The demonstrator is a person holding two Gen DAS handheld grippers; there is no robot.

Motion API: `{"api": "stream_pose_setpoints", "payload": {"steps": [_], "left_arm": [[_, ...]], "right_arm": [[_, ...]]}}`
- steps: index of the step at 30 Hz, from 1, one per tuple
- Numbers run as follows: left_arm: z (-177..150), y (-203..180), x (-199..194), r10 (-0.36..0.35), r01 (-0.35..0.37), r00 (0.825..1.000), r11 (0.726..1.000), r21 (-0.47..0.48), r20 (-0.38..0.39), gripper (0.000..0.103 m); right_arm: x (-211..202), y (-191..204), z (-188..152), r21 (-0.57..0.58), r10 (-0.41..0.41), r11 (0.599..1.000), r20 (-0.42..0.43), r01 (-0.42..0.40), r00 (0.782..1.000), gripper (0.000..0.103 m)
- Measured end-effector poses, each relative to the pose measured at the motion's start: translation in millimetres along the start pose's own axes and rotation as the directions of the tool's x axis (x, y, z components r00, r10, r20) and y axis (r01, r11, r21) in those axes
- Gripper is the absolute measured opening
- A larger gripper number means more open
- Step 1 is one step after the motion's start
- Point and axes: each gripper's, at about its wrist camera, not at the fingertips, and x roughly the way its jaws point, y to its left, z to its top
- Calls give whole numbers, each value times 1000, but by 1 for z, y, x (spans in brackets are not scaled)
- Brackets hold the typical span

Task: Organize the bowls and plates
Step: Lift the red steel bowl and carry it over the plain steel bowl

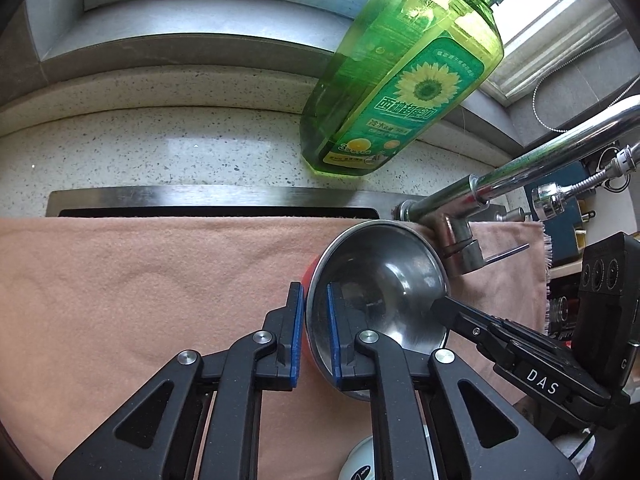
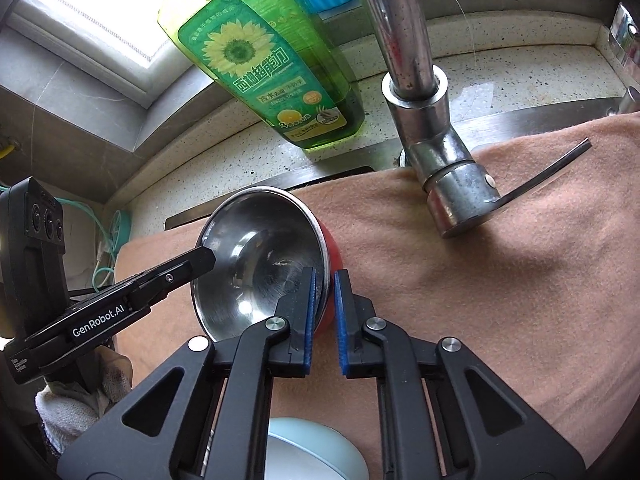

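Note:
A steel bowl (image 1: 380, 280) with a red outside is held tilted on its edge above a pink cloth (image 1: 140, 288). My left gripper (image 1: 314, 332) is shut on the bowl's left rim, one blue pad inside and one outside. My right gripper (image 2: 323, 312) is shut on the opposite rim of the same bowl (image 2: 256, 256). The right gripper's finger shows at the bowl's right side in the left wrist view (image 1: 460, 312). The left gripper's finger shows at the bowl's left side in the right wrist view (image 2: 176, 268). A pale blue bowl (image 2: 316, 452) lies below, partly hidden by the fingers.
A green dish-soap bottle (image 1: 400, 80) stands on the speckled counter (image 1: 160, 152) behind the cloth. A chrome faucet (image 2: 432, 132) with a lever handle (image 2: 552, 168) rises right of the bowl. A white object (image 1: 360, 460) lies under the left gripper. A window sill runs behind.

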Motion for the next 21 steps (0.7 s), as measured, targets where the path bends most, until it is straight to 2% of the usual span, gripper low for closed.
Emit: {"api": "stream_pose_setpoints", "payload": {"steps": [11, 21], "left_arm": [[-9, 0, -26, -7, 7, 999, 1000, -2, 32, 10], [-22, 6, -71, -16, 16, 996, 1000, -8, 88, 10]], "right_arm": [[-16, 16, -5, -28, 13, 1000, 12, -13, 1000, 9], [-43, 50, -23, -93, 43, 995, 26, -41, 999, 9]]}}
